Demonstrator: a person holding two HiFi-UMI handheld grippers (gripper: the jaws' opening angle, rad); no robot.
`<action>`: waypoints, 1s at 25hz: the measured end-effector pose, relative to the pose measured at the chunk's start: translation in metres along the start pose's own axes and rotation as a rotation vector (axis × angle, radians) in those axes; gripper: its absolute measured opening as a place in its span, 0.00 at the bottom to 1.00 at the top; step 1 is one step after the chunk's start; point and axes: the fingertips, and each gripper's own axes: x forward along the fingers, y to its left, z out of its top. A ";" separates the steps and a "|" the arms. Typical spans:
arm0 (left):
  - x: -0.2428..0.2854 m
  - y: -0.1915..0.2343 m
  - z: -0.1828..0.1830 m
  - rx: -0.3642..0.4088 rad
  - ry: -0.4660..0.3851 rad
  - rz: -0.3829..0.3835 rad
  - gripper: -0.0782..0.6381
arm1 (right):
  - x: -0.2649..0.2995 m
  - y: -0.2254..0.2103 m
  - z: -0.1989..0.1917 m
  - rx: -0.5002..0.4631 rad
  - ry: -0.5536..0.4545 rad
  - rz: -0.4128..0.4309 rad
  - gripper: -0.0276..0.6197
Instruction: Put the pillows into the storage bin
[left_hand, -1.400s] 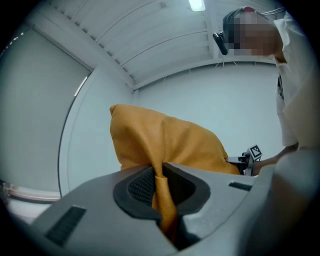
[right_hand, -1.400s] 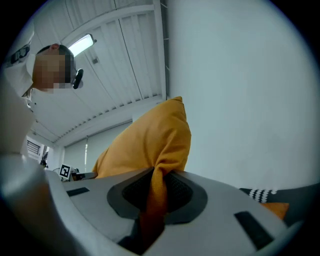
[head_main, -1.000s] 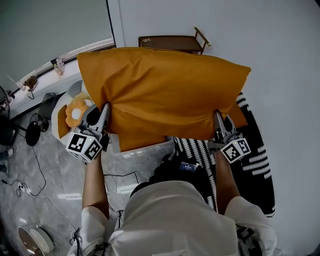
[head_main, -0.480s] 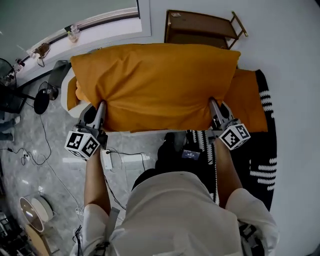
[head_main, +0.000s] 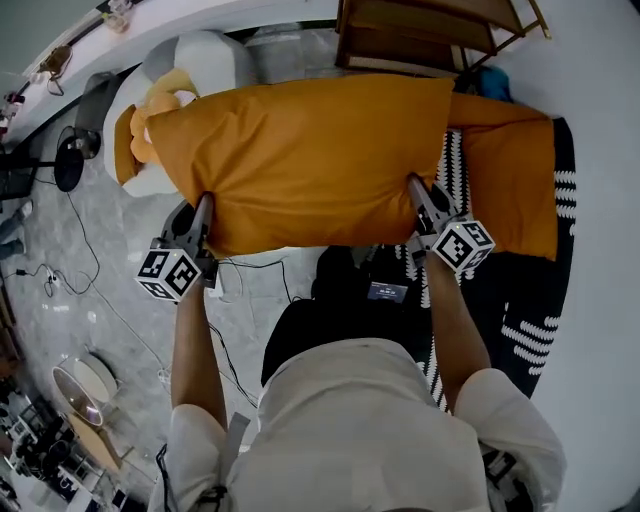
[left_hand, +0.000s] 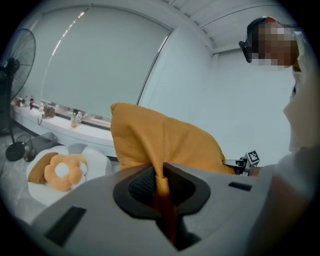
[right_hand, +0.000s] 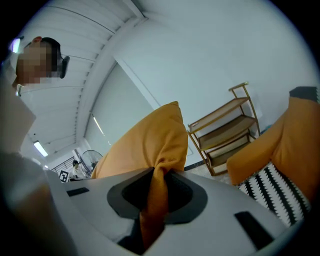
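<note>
- One big orange pillow (head_main: 310, 160) up off floor, stretched between two claws.
- Left claw (head_main: 204, 212) clenched on fabric at pillow's near left corner.
- Right claw (head_main: 414, 190) clenched on fabric at near right corner.
- Second orange pillow (head_main: 512, 185) just right of right claw, lying on striped cloth (head_main: 525, 335).
- One flower cushion (head_main: 160, 95) beyond left claw.
- One wooden shelf (head_main: 420, 30) beyond right claw.

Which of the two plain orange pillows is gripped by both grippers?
The larger pillow, pinched at its near corners by the left gripper and the right gripper. The other pillow lies ungripped on the striped rug.
</note>
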 end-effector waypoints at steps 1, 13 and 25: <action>0.008 0.007 -0.011 -0.016 0.019 0.008 0.17 | 0.006 -0.010 -0.010 0.016 0.021 -0.007 0.16; 0.084 0.091 -0.137 -0.178 0.191 0.049 0.17 | 0.075 -0.103 -0.132 0.155 0.189 -0.098 0.16; 0.154 0.156 -0.275 -0.279 0.341 0.068 0.16 | 0.118 -0.193 -0.256 0.232 0.324 -0.192 0.16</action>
